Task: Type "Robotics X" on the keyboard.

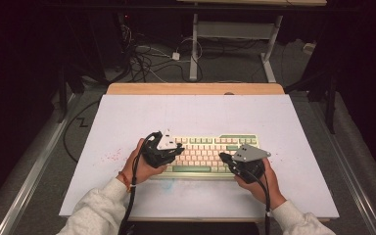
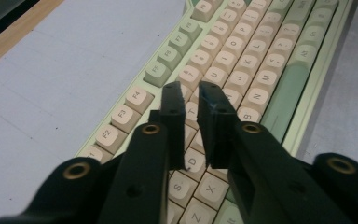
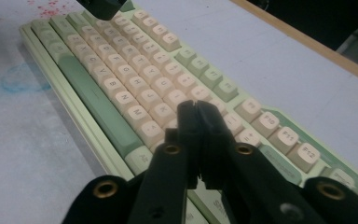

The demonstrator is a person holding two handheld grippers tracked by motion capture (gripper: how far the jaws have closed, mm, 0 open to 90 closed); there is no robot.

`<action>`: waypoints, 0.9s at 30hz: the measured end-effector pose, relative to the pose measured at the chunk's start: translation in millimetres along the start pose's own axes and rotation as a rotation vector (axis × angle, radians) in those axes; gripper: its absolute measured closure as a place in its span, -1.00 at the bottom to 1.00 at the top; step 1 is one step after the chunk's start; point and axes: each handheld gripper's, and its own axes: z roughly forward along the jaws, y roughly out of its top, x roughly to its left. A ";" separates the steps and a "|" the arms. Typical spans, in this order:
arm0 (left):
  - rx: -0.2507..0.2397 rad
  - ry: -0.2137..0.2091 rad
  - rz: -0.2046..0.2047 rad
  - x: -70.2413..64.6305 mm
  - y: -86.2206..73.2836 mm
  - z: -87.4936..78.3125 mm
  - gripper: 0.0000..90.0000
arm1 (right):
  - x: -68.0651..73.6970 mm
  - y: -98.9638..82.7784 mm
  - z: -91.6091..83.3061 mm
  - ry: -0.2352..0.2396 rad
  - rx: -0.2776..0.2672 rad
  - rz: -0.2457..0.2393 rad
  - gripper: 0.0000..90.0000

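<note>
1. High view: a keyboard [image 1: 210, 154] with cream and green keys lies on a pale sheet [image 1: 127, 122] that covers the tabletop, nearer the person's edge than the far edge. A strip of bare wood [image 1: 196, 88] shows along the tabletop's far side, beyond the keyboard. Red specks [image 1: 111, 157] mark the sheet just left of the keyboard. The left gripper [image 1: 178, 149] sits over the keyboard's left end and the right gripper [image 1: 223, 157] over its right half, each held in a hand with a pale sleeve. Beyond the tabletop the room is dark; cables [image 1: 147, 61] lie on a grey floor around the white legs of another table [image 1: 194, 49].

2. Left gripper view: the left gripper [image 2: 190, 100] hangs over the keyboard's [image 2: 242, 70] letter rows, its jaws a narrow gap apart with nothing between them. The pale sheet [image 2: 60, 79] spreads out past the function keys.

3. Right gripper view: the right gripper [image 3: 197, 116] has its jaws pressed together, holding nothing, just above the keyboard's [image 3: 135, 79] right-hand keys. A faint blue smudge [image 3: 21, 79] marks the sheet beside the keyboard's front edge; the wooden edge [image 3: 307, 42] runs behind the function row.
</note>
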 end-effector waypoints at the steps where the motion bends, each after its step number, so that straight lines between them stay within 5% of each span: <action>1: -0.004 0.006 0.003 -0.1 -1.0 -1.1 0.59 | 0.1 1.5 2.5 0.002 0.006 -0.008 1.00; 10: -0.056 0.094 -0.002 -0.9 -17.5 -17.1 -0.28 | -2.8 15.2 30.4 0.025 0.063 -0.018 1.00; 15: -0.074 0.124 -0.007 -4.0 -31.6 -26.5 -0.50 | -3.6 20.3 45.4 0.029 0.098 -0.026 1.00; 27: -0.027 0.169 -0.022 -10.3 -70.2 -47.6 -0.55 | -5.4 19.7 68.3 -0.003 0.189 -0.033 1.00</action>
